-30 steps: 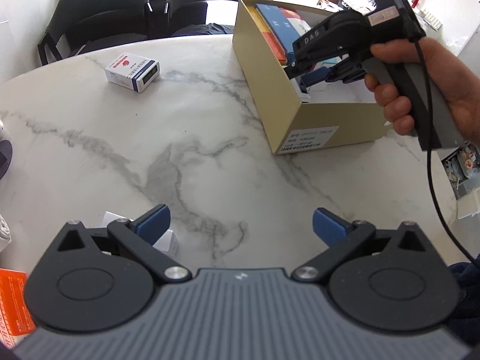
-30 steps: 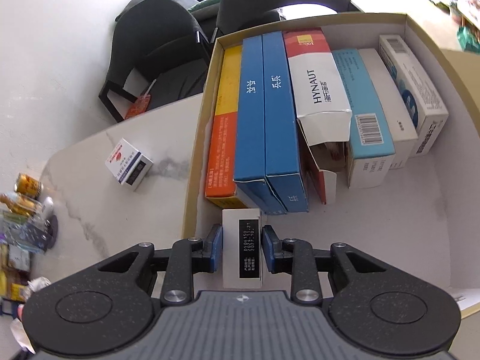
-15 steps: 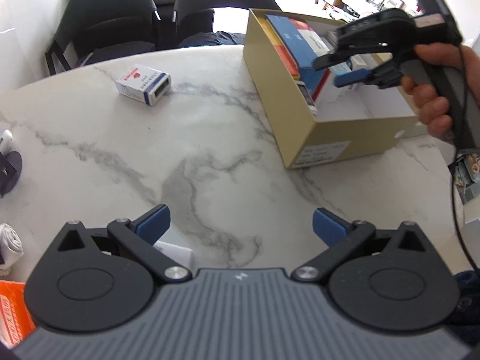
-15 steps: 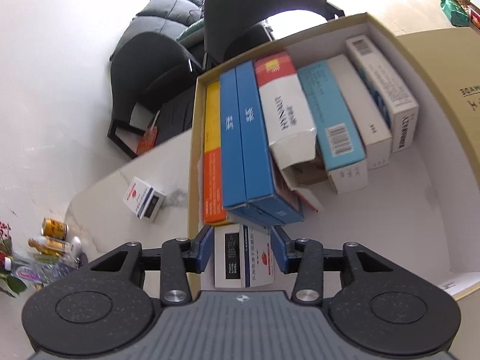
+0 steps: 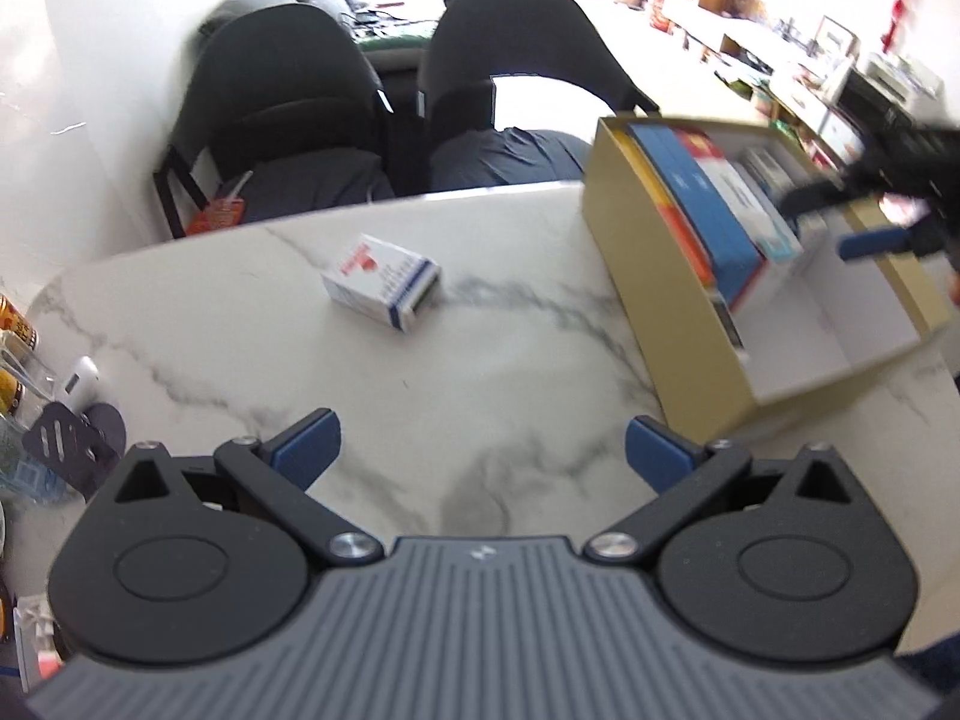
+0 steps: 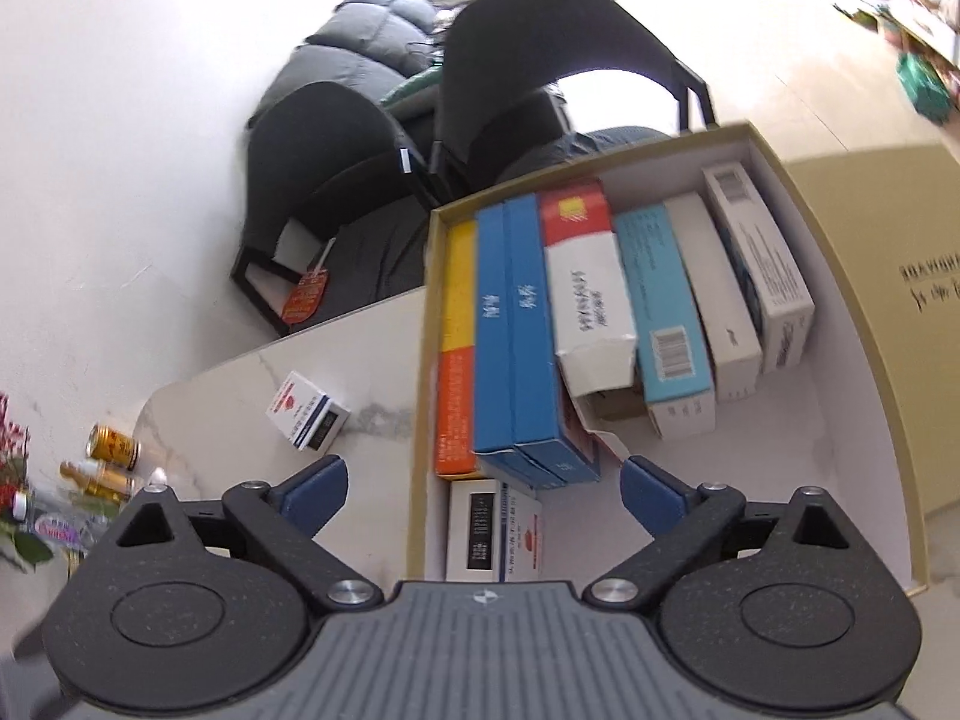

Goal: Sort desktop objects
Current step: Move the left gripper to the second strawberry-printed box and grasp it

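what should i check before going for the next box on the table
1. Right tongs free of the small white box lying in the cardboard box: ok, jaws opening wide, pads clear of it.
2. Small white box inside the cardboard box, near the blue boxes: ok.
3. Left tongs open and empty: ok.
4. Next target, the white box with red and blue print, lying alone on the marble table: ok.
5. Path from the left tongs to that box free of clutter: ok.
6. Whether that box is sealed or empty: cannot tell.
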`<move>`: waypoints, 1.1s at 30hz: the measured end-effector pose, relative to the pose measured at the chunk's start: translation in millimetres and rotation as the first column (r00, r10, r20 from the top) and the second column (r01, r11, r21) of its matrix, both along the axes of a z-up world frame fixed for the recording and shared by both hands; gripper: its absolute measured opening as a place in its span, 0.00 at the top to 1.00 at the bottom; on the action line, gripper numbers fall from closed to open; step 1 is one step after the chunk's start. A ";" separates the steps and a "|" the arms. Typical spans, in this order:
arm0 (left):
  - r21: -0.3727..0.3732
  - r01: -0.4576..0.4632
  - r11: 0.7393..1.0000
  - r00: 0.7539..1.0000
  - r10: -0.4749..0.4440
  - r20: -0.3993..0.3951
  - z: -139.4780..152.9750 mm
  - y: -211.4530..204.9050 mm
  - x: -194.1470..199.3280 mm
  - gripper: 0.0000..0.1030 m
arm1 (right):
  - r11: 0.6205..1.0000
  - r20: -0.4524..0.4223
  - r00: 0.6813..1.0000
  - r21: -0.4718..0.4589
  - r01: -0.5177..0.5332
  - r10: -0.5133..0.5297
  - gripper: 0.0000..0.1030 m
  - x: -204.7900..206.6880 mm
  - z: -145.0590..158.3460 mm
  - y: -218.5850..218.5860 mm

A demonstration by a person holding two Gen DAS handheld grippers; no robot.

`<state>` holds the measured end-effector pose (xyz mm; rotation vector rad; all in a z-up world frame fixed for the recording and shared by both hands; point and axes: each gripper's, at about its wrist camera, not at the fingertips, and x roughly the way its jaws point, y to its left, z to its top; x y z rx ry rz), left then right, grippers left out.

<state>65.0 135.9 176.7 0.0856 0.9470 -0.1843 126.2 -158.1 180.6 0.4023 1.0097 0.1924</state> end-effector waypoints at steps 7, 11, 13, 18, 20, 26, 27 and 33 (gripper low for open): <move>0.036 -0.007 0.999 1.000 0.007 0.012 -10.7 16.1 51.0 0.00 | 0.992 0.048 0.993 0.054 -0.112 0.109 0.08 -7.4 11.6 1.7; 0.043 0.050 0.998 0.999 -0.050 -0.019 -39.0 28.8 91.2 0.00 | 0.995 0.064 0.993 0.002 -0.100 0.100 0.05 -12.6 17.2 2.0; 0.076 0.053 0.996 0.997 -0.048 -0.060 -57.5 35.4 114.1 0.00 | 0.995 0.055 0.993 -0.022 -0.100 0.101 0.05 -15.2 16.2 0.5; 0.137 0.130 0.982 0.988 -0.117 -0.102 -88.2 39.7 152.6 0.00 | 0.997 0.025 0.998 -0.053 -0.064 0.066 0.05 -25.1 9.6 -13.5; 0.152 0.158 0.976 0.983 -0.141 -0.118 -97.1 39.6 164.4 0.00 | 0.997 0.013 0.999 -0.068 -0.042 0.043 0.05 -28.6 7.2 -20.1; 0.148 0.198 0.969 0.970 -0.172 -0.170 -122.7 37.2 190.6 0.00 | 0.994 0.004 1.000 -0.107 0.002 -0.002 0.05 -36.4 5.2 -34.4; 0.153 0.197 0.968 0.968 -0.168 -0.184 -128.3 35.7 192.4 0.00 | 0.994 0.001 1.000 -0.111 0.005 -0.005 0.05 -37.4 4.8 -36.0; 0.090 0.144 0.986 0.978 -0.127 -0.166 -133.3 36.2 190.9 0.03 | 0.991 -0.012 1.000 -0.131 0.005 -0.007 0.05 -41.8 2.9 -39.6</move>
